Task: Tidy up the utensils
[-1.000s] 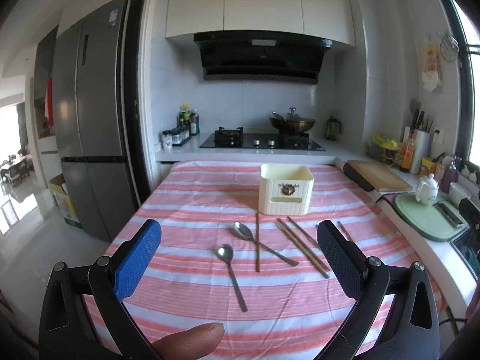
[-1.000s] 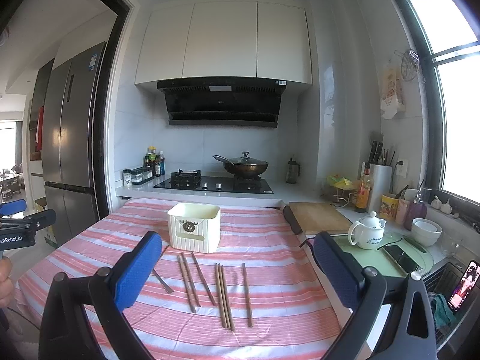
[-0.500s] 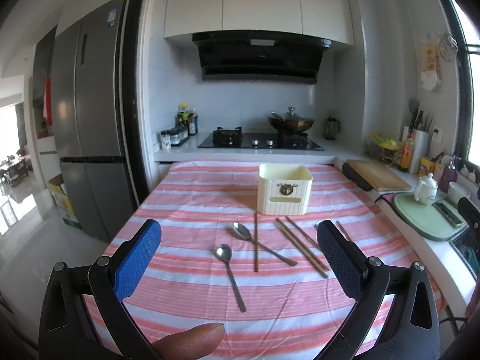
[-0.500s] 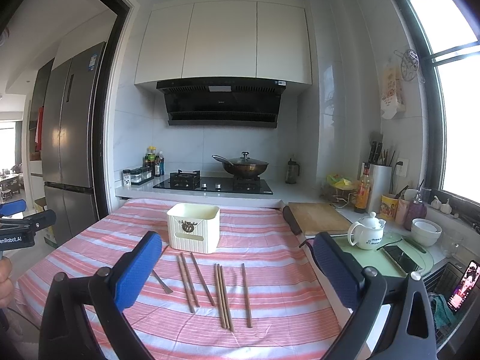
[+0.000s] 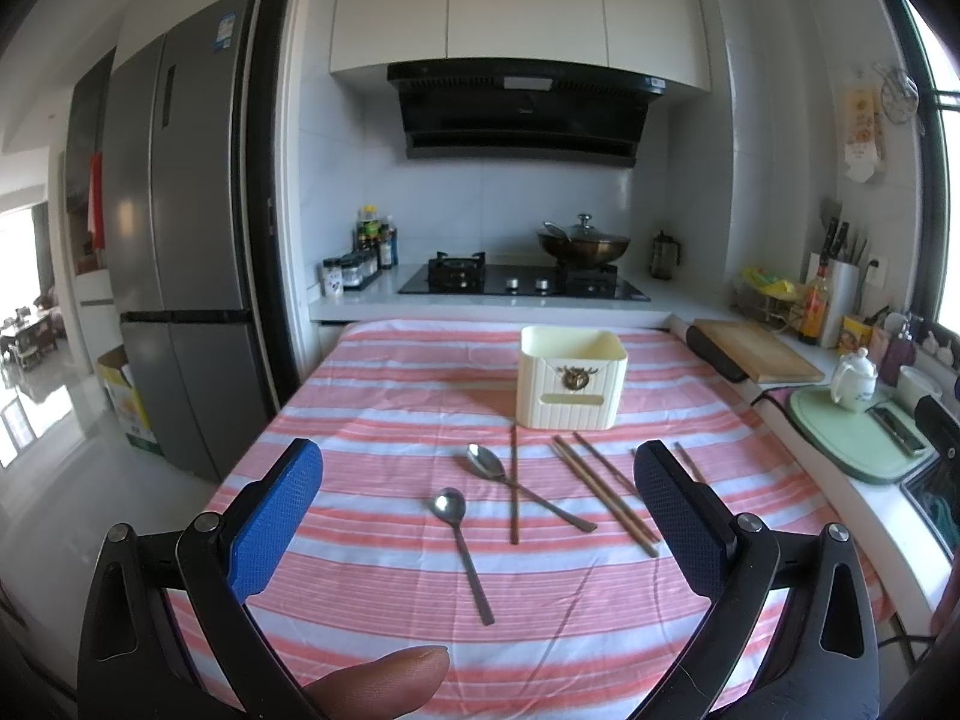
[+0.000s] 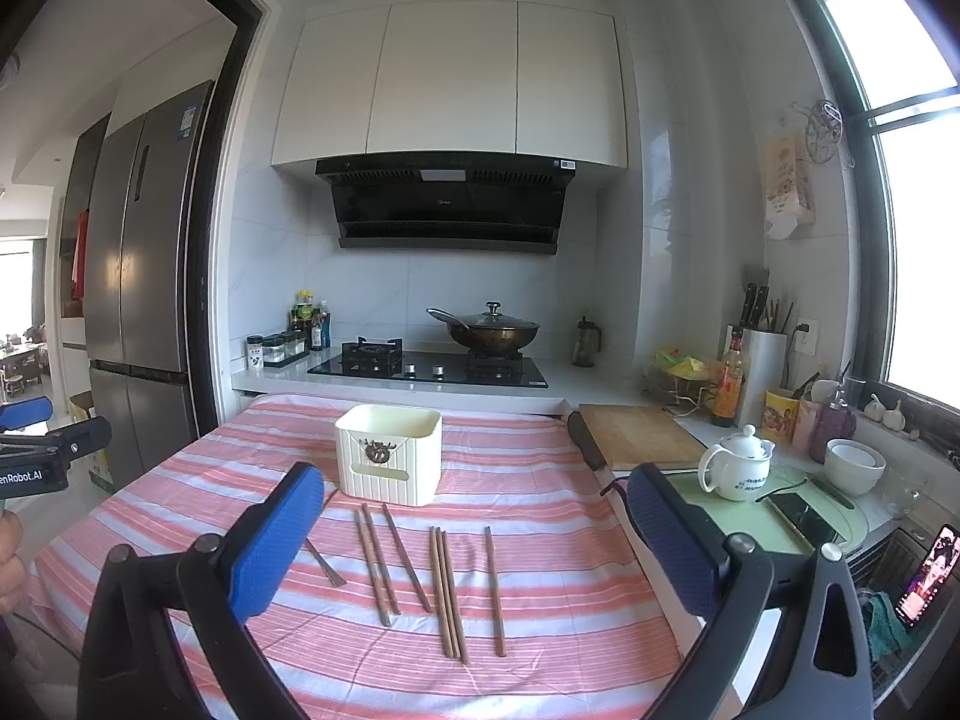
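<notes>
A cream utensil holder (image 5: 570, 381) (image 6: 389, 455) stands on the pink striped tablecloth (image 5: 384, 420). In front of it lie two metal spoons, one nearer (image 5: 462, 546) and one crossed under a single chopstick (image 5: 528, 495), plus several brown chopsticks (image 5: 603, 495) (image 6: 444, 588). My left gripper (image 5: 477, 516) hovers open above the near spoon, holding nothing. My right gripper (image 6: 474, 540) is open over the chopsticks, also holding nothing. In the right wrist view the left gripper's blue tip (image 6: 24, 411) shows at the far left.
A wooden cutting board (image 6: 636, 435), white teapot (image 6: 738, 468), bowl (image 6: 852, 465) and phone (image 6: 801, 516) sit on the counter to the right. Behind the table are a gas hob (image 6: 429, 363) with a wok (image 6: 492, 330). A fridge (image 5: 174, 240) stands left.
None of the utensils has moved and both grippers stay open. The left wrist view has shifted very slightly.
</notes>
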The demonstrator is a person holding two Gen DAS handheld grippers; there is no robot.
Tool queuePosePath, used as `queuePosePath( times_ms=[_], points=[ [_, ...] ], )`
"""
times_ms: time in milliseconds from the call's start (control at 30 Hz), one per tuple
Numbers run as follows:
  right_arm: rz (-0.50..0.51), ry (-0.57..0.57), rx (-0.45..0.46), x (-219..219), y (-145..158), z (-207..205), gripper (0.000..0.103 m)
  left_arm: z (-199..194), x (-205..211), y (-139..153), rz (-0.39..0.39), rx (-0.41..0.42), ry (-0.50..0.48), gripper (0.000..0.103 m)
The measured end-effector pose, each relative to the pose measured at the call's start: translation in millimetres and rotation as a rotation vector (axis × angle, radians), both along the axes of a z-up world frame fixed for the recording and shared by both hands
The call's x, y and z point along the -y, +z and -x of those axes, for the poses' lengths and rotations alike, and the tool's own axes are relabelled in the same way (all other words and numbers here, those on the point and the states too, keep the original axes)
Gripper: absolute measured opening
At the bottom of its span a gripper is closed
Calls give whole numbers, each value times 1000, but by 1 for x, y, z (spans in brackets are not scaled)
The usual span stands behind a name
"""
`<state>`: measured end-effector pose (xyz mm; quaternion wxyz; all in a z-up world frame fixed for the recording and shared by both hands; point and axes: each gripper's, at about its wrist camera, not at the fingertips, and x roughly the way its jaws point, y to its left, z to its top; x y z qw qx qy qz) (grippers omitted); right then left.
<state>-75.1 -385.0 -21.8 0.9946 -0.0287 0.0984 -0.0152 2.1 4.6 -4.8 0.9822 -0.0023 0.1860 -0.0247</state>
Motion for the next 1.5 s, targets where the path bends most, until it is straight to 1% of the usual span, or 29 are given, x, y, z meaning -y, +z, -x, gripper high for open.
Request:
queuePosePath(
  times_ms=[600, 900, 1100, 1200, 1400, 1500],
  points=[
    [3, 4, -11, -4, -2, -6, 103, -6, -5, -4, 5, -19, 6, 103],
    [-2, 3, -22, -1, -10, -10, 103, -11, -7, -8, 3, -38, 15, 103],
    [-4, 1, -50, 2, -17, -19, 103, -25, -14, -19, 14, -88, 38, 103],
    [1, -2, -64, 2, -21, -23, 103, -35, -17, -30, 15, -122, 47, 103],
    [6, -16, -91, 7, -34, -37, 103, -72, -16, -67, 13, -240, 46, 103],
    [-12, -3, -126, 18, -50, -53, 103, -94, -16, -91, 33, -334, 29, 103]
  ],
)
